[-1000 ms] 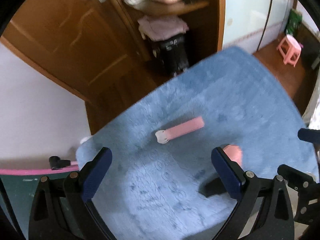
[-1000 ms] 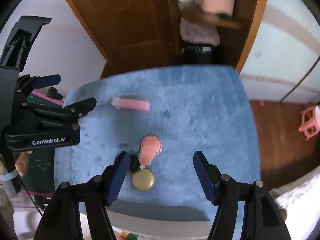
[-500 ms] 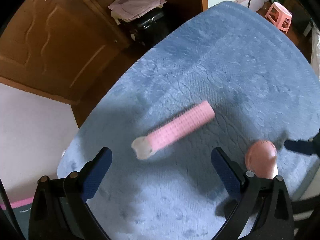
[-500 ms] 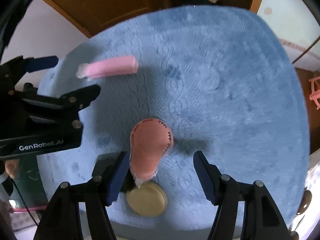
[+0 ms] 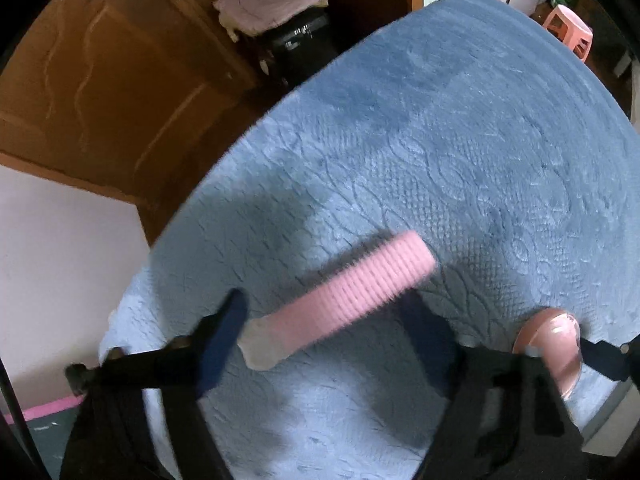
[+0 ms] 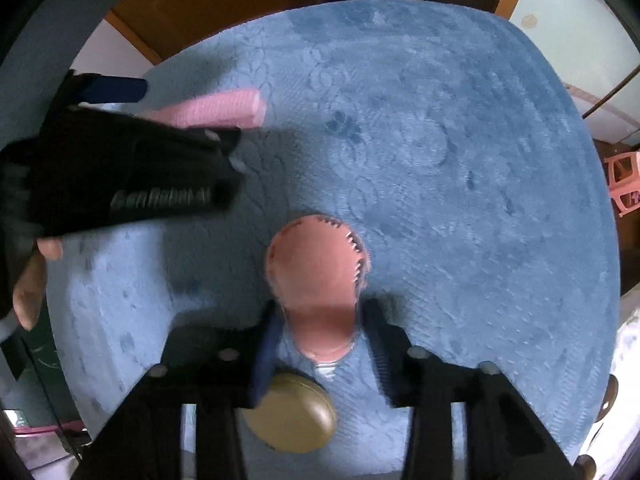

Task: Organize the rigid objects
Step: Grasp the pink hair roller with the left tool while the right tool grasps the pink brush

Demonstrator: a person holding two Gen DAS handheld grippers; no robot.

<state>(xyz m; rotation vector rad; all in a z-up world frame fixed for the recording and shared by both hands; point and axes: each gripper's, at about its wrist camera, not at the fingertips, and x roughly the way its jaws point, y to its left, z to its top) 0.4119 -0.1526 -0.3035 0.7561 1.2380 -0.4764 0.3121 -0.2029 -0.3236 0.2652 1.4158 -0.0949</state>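
A pink ribbed roller with a white end cap (image 5: 340, 304) lies on the blue quilted mat (image 5: 460, 160). My left gripper (image 5: 328, 332) straddles it, jaws narrowed and blurred, fingers close beside it. It also shows in the right wrist view (image 6: 212, 110) behind the left gripper. A pink oval brush with a toothed rim (image 6: 316, 276) lies between the fingers of my right gripper (image 6: 320, 340), which are closed in against its narrow end. The brush shows in the left wrist view (image 5: 548, 344) at the right.
A gold round tin (image 6: 292, 412) sits under the right gripper near the mat's front edge. A wooden door (image 5: 100, 92), folded pink cloth on a black case (image 5: 276, 4) and a pink stool (image 5: 568, 28) stand beyond the mat.
Both grippers have dropped toward the mat and narrowed. The left now straddles the pink roller; the right has closed in around the brush's narrow end.
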